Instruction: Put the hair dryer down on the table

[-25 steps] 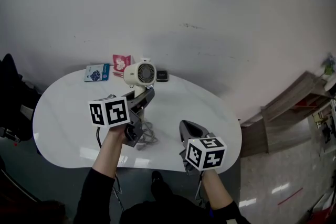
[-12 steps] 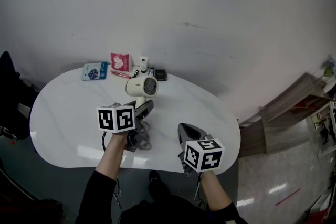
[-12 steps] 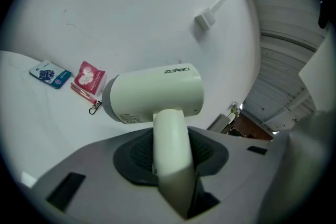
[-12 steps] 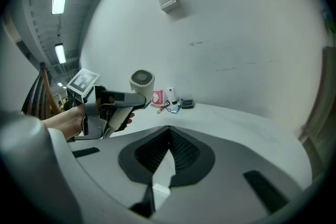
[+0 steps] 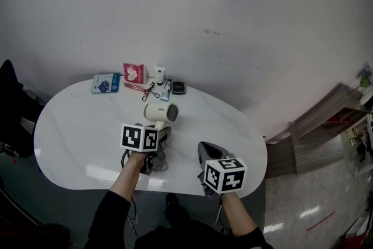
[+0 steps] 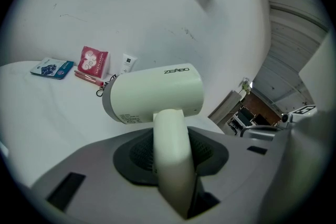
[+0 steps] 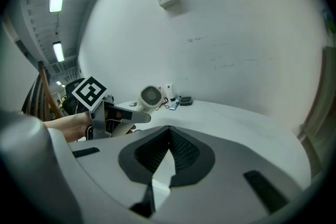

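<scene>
1. Step in hand, as judged: the set-down. The cream plastic hair dryer [image 5: 161, 112] is not yet released onto the white oval worktop [image 5: 70, 131].
2. Left gripper [image 6: 170, 165]: jaws stand wide but closed on the dryer's handle [image 6: 169, 139], which runs up from between the pads. The barrel lies crosswise just beyond the jaw tips, its grille end toward the right gripper.
3. Right gripper [image 7: 168, 149]: jaw tips together with nothing between them. It hovers over the near right edge of the worktop, well apart from the dryer.
4. Position of the dryer: over the middle of the worktop, seemingly just off the surface; contact cannot be confirmed. The grey cord [image 5: 158, 161] lies bunched under the left gripper.
5. Next move, as judged: rest the barrel on the bare surface short of the small packets [image 5: 133, 73] at the far edge. Then part the jaws and draw back along the handle without dragging it.
</scene>
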Demonstrator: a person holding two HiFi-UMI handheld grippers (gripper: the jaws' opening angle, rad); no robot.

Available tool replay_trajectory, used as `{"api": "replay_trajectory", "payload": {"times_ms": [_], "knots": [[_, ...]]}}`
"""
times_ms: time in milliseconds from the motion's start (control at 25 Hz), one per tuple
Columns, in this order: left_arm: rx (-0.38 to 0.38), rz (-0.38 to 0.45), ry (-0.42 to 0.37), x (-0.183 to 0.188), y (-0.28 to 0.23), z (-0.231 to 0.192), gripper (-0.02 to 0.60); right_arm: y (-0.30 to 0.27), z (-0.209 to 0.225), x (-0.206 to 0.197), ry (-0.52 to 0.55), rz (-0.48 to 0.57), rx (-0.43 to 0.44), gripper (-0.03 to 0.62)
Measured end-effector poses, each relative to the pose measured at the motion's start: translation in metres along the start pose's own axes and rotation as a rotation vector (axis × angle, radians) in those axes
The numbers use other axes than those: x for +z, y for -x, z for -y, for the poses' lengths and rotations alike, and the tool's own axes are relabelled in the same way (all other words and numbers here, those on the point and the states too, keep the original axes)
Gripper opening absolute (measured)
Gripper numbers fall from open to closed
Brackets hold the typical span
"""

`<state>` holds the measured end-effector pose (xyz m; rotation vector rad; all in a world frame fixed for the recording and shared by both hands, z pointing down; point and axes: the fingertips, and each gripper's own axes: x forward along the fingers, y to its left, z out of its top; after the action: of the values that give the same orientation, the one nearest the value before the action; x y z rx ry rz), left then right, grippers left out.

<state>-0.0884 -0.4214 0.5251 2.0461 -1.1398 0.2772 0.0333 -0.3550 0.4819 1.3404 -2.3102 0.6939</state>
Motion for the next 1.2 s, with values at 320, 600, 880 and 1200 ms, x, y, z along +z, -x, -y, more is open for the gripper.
{"api": "replay_trajectory", "payload": {"times_ms": [320,600,880,1200], "knots": [[0.099,-0.048,-0.066,-0.017,-0.005,-0.023,0.141,-0.008,0.001,-0.006,0.001,-0.024,0.003,0.002],[0.159,-0.109,-0.180,-0.026,-0.010,-0.034,0.141,-0.014,-0.001,-0.015,0.008,-0.058,0.003,0.002],[0.191,-0.182,-0.268,-0.037,-0.020,-0.039,0.141,-0.019,0.002,-0.020,0.004,-0.074,-0.004,0.002],[0.208,-0.254,-0.342,-0.048,-0.033,-0.047,0.141,-0.030,0.001,-0.033,0.002,-0.105,0.010,0.002]]}}
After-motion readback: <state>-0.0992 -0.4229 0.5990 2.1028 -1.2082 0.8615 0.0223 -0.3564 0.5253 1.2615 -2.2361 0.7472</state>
